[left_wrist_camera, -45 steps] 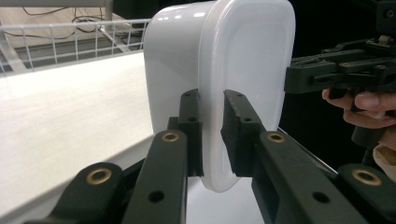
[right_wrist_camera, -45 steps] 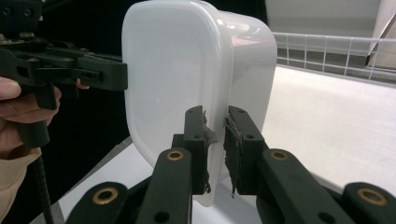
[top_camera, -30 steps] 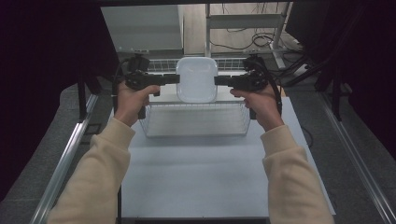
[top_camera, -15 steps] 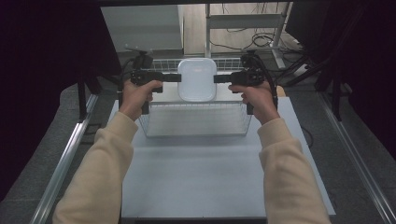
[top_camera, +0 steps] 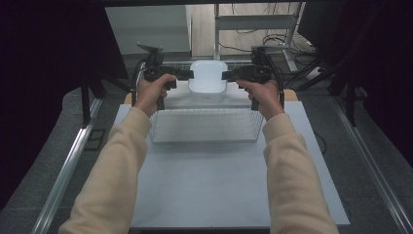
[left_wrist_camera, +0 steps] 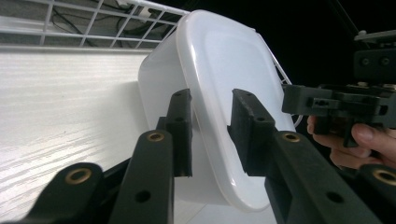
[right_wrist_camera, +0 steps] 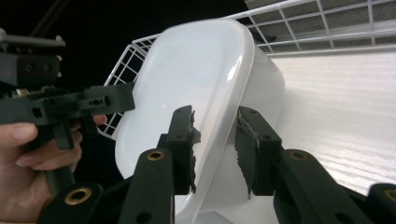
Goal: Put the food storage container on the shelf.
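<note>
A white plastic container (top_camera: 207, 80) with a lid hangs in the air over the far rim of a white wire basket (top_camera: 204, 124). My left gripper (top_camera: 191, 74) grips its left edge and my right gripper (top_camera: 225, 75) its right edge. In the left gripper view the lid's rim (left_wrist_camera: 224, 70) runs between the two black jaws of the left gripper (left_wrist_camera: 210, 126). The right gripper view has the right gripper (right_wrist_camera: 215, 135) astride the opposite rim of the container (right_wrist_camera: 187, 70). Each gripper view also catches the other hand and its gripper (left_wrist_camera: 327, 105) (right_wrist_camera: 84, 105).
The basket stands at the far end of a white table (top_camera: 219, 180), and its wire wall (left_wrist_camera: 70, 28) (right_wrist_camera: 327, 23) shows behind the container. A metal frame with cables (top_camera: 272, 34) stands beyond the table. Dark curtains flank both sides.
Both hands have edged a little forward and inward, with the forearms stretched further. The container stays held between the grippers in almost the same place.
</note>
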